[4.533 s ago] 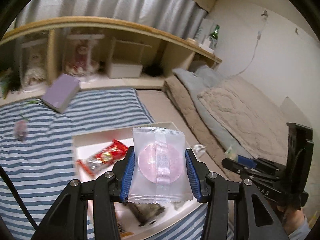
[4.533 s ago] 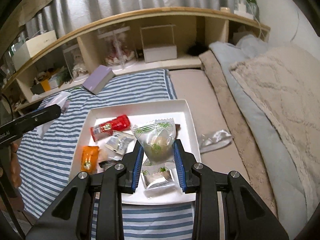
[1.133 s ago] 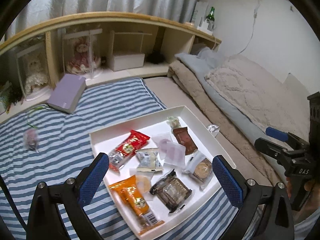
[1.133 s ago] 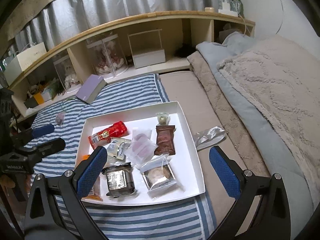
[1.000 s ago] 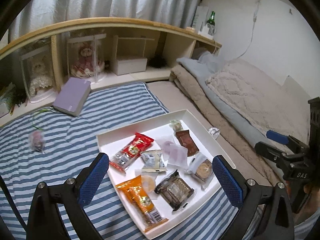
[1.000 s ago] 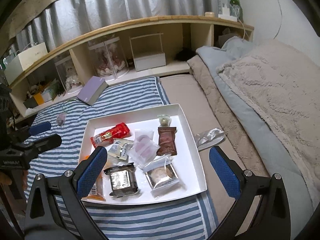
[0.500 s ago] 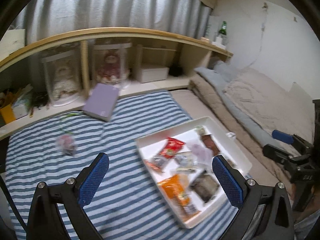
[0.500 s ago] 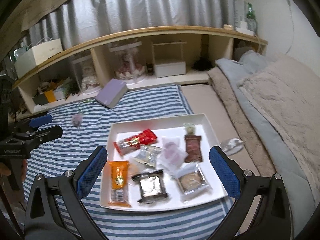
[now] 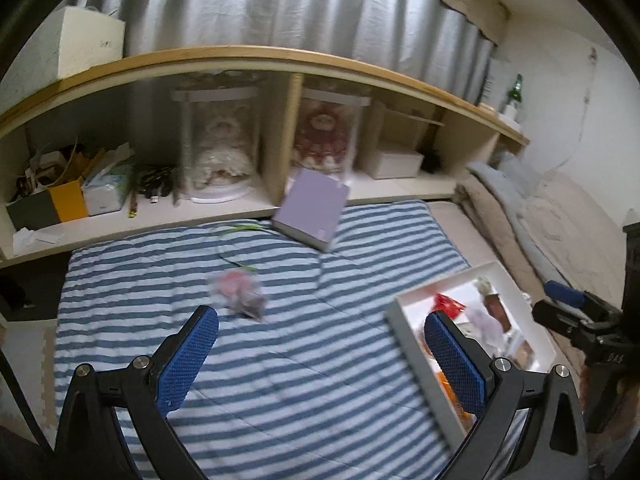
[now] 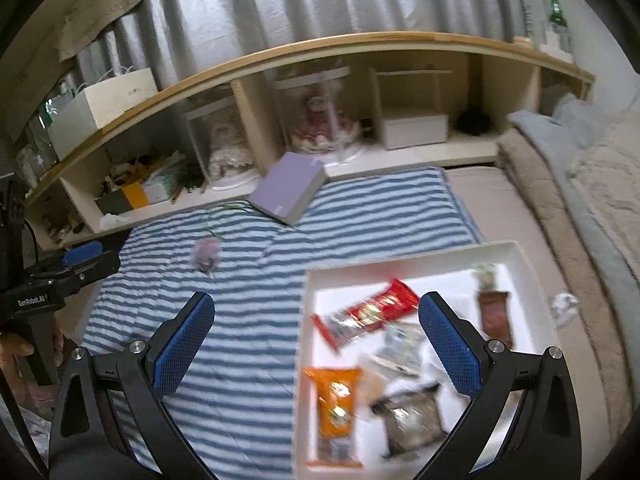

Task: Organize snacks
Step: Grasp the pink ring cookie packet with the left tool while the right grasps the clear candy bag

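A white tray (image 10: 516,258) lies on the striped blanket and holds several snack packets: a red one (image 10: 368,310), an orange one (image 10: 334,392), a brown one (image 10: 495,316) and a dark one (image 10: 412,416). The tray also shows at the right of the left wrist view (image 9: 404,322). A small pinkish packet (image 9: 240,292) lies loose on the blanket, also seen in the right wrist view (image 10: 206,254). My left gripper (image 9: 320,354) is open and empty above the blanket. My right gripper (image 10: 316,346) is open and empty over the tray's left edge.
A purple box (image 9: 312,208) leans at the shelf's edge. A low wooden shelf (image 9: 280,58) holds doll cases and boxes. A crumpled wrapper (image 10: 564,306) lies right of the tray. Bedding (image 10: 592,184) runs along the right.
Both grippers let go of their packets into the tray and opened wide. Both views have since swung left, so the tray moved to the right and the loose pinkish packet nears the middle.
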Tool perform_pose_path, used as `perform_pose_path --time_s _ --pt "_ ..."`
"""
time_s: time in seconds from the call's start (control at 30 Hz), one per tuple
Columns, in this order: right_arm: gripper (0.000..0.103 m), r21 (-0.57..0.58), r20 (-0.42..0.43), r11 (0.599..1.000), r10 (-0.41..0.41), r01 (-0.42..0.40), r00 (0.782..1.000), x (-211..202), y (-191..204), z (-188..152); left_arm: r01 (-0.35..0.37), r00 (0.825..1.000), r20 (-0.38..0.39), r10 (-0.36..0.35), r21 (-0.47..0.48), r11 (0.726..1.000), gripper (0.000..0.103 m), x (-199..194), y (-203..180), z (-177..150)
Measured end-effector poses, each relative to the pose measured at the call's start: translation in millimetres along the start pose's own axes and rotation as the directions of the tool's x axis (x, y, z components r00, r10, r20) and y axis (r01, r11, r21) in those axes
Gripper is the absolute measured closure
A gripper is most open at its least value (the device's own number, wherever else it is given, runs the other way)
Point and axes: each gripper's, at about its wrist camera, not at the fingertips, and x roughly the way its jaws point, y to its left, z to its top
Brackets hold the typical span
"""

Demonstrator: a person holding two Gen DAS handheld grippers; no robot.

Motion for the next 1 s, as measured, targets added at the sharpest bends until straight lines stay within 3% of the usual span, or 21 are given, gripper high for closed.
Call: perform_pose_path --time_s 0.13,0.23,0.3,0.37,0.47,0.63,0.83,1.0 --pt "0.0 -0.003 -0.006 0.999 0.054 -0.054 0.999 36 21 13 0.013 1.0 0.009 -0.013 -0.029 1.0 0.0 13 26 8" --pt "0.0 0.004 0.0 0.996 0.09 -0.09 0.996 60 32 19 0.026 1.0 0.008 -0.026 -0.056 0.998 0.011 33 44 8" --pt "0.007 -0.005 -0.005 0.992 0.13 -0.13 0.992 83 44 21 0.047 0.999 0.002 -0.047 -0.081 0.996 0.017 51 59 7" --pt "0.023 -0.035 -0.017 0.986 0.162 -0.163 0.987 106 58 21 0.067 0.998 0.006 -0.067 -0.106 0.992 0.02 68 72 7" --pt "0.029 -0.104 -0.036 0.972 0.209 -0.212 0.977 139 79 17 0.107 0.994 0.024 -0.105 -0.155 0.982 0.021 93 94 4" --pt "0.031 -0.28 -0.059 0.918 0.277 -0.282 0.959 188 116 6 0.168 0.985 0.078 -0.155 -0.193 0.967 0.025 127 126 -6" --pt "0.035 -0.488 -0.108 0.816 0.296 -0.31 0.949 238 153 -6 0.233 0.968 0.159 -0.196 -0.259 0.938 0.025 161 164 -23" --pt "0.039 -0.553 -0.132 0.767 0.304 -0.324 0.944 265 163 -12 0.269 0.949 0.253 -0.189 -0.338 0.902 0.025 183 195 -30"
